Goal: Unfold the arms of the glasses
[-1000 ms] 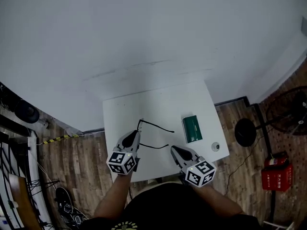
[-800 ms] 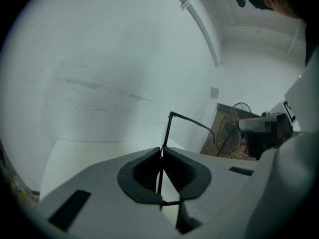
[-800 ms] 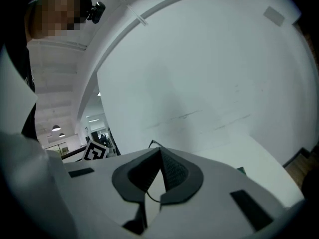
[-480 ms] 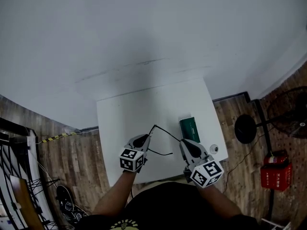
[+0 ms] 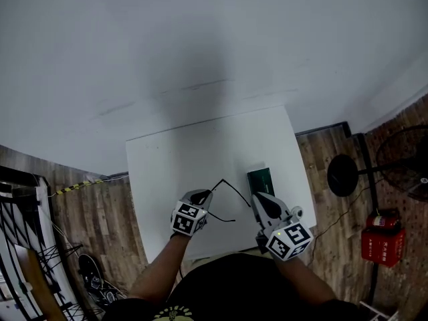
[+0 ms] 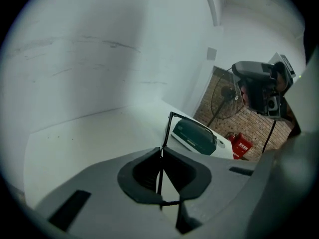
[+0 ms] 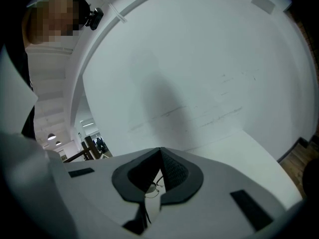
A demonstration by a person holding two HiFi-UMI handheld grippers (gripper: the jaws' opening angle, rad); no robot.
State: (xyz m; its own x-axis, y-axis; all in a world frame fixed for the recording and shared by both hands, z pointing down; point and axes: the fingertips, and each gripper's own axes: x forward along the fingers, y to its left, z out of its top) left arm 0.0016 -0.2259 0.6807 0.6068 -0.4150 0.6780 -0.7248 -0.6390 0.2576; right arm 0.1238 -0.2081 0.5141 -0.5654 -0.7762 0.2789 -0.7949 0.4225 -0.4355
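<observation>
The glasses [image 5: 223, 183] are thin black wire, held above the white table [image 5: 174, 159] between my two grippers. My left gripper [image 5: 202, 196] is shut on one thin arm [image 6: 165, 133]. That arm rises from the jaws to a corner in front of the green case [image 6: 194, 136]. My right gripper [image 5: 257, 200] is shut too. In the right gripper view a wire lens rim [image 7: 152, 188] shows in the hollow behind the closed tips [image 7: 159, 149]. A second thin arm [image 5: 224, 219] hangs free between the grippers.
The green case [image 5: 261, 181] lies on the table just beyond the right gripper. A small round object [image 5: 298, 210] sits near the table's right edge. A fan on a stand [image 5: 342, 176] and a red box [image 5: 380, 246] are on the wood floor to the right.
The glasses have left the table's near left part and moved right, toward the green case, and both grippers came with them. The left gripper dropped and tilted downward.
</observation>
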